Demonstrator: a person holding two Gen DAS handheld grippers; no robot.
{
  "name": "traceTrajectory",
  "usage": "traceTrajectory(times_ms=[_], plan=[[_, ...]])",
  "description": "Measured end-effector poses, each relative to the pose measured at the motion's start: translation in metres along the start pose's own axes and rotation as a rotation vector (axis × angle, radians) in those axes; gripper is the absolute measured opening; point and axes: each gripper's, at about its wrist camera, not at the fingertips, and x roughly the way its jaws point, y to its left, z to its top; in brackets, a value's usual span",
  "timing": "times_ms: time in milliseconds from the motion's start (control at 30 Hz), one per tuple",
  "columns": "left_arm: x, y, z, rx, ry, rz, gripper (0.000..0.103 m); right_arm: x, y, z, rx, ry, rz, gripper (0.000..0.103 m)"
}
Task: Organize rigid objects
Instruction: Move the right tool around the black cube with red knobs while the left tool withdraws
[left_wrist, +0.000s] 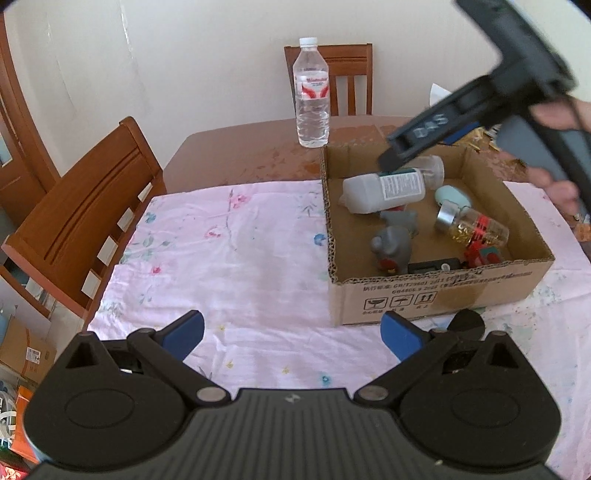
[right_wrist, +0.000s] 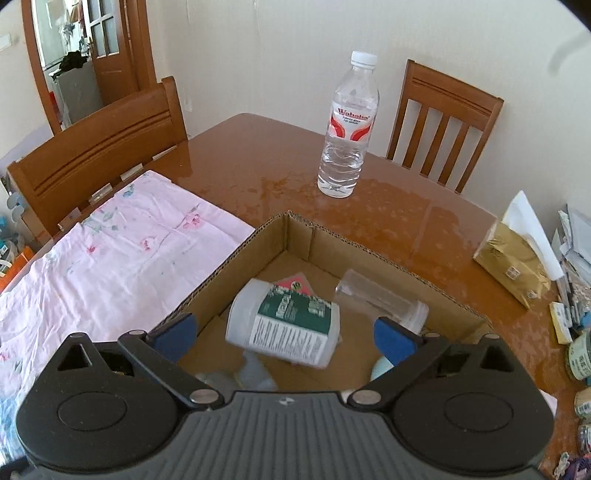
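Tongs wide apart on both sides: right tongs (right_wrist: 282, 334) hover over the cardboard box (left_wrist: 436, 295), clamping nothing, white bottle (right_wrist: 284, 326) lying inside it below them. Left tongs (left_wrist: 293, 332) hang empty above the pink cloth (left_wrist: 221, 240) on the table (right_wrist: 258, 155).

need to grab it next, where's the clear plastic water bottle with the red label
The clear plastic water bottle stands upright on the bare brown wooden table, outside and beyond the far edge of the cardboard box, in front of a wooden chair.
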Motion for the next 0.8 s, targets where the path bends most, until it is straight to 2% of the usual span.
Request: traceTrajectory(times_ms=[200,333,533,800], plan=[[0.005,0.004,-0.002,-0.013,0.015,-0.011,0.101,-0.025,0.003,-0.026,0.014,-0.03,-0.031,0.103],[0.009,0.006,-0.003,0.031,0.019,-0.041,0.101,-0.046,0.007,-0.051,0.072,-0.05,-0.048,0.103],[0.017,0.016,-0.008,0.111,0.019,-0.141,0.101,-0.073,0.037,-0.099,0.166,-0.061,-0.1,0.103],[0.02,0.026,-0.015,0.222,0.009,-0.239,0.101,-0.038,0.073,-0.169,0.353,0.087,-0.186,0.103]])
